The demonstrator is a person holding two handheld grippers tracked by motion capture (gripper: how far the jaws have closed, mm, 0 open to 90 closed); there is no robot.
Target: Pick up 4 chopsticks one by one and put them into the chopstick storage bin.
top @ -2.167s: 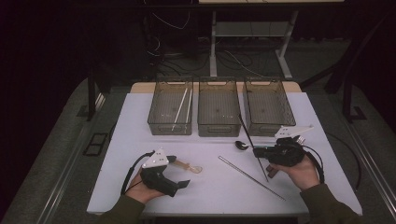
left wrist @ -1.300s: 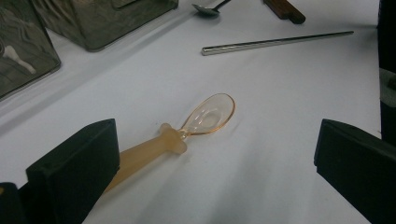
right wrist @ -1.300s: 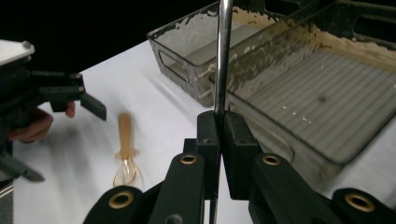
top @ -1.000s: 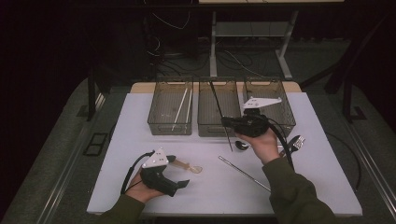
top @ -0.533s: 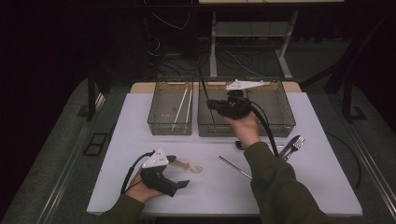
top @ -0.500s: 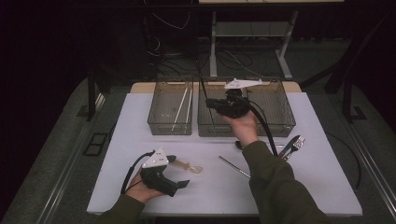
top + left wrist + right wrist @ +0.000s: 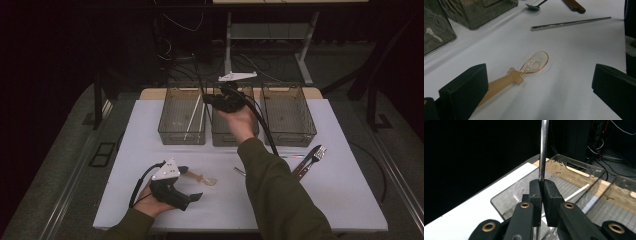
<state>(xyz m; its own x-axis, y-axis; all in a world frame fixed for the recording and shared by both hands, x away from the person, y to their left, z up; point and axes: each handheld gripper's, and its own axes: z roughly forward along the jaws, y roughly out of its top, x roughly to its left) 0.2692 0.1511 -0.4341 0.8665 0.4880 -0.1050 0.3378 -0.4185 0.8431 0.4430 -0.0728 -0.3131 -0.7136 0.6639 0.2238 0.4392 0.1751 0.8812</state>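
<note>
White table (image 7: 150, 120) carrying three bins (image 7: 183, 116): I am clamping one metal chopstick (image 7: 543, 150) in my right gripper (image 7: 541, 192), left gripper (image 7: 536, 87) gaping over one spoon (image 7: 524, 71).

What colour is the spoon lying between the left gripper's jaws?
Translucent amber-orange spoon, with a clear bowl and frosted handle; the left gripper view shows it best.

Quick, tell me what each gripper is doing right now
Left gripper: open, holding nothing; translucent amber plastic spoon lies between its jaws.
Right gripper: shut on thin metal chopstick.
</note>
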